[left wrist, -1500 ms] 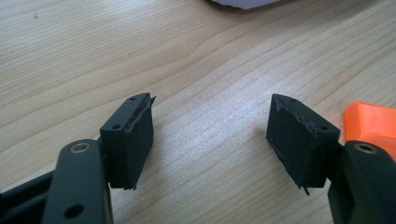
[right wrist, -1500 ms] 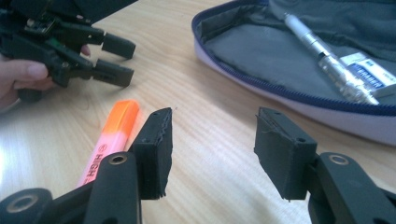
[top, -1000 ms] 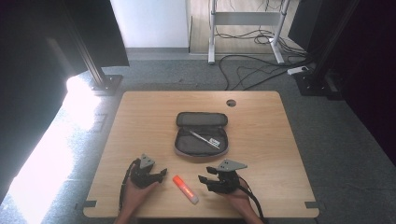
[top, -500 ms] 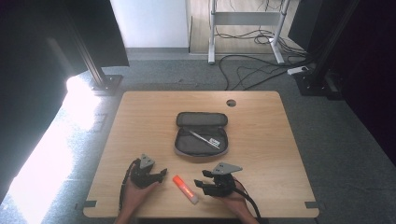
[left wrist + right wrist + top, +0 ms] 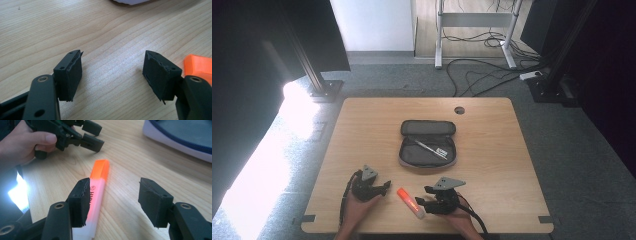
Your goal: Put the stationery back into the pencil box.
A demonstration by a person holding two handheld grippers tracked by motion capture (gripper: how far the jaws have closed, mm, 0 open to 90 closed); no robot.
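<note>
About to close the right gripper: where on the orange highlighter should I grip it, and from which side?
Grip the highlighter across its pale barrel, below the orange cap. It lies flat on the table, so come from above with one jaw on each long side. The right gripper stands open, but its left jaw is over the barrel, so shift left first.

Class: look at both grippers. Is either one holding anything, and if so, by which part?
Nothing is held. The right gripper stands open around the highlighter lying on the table; the left gripper is open over bare wood.
</note>
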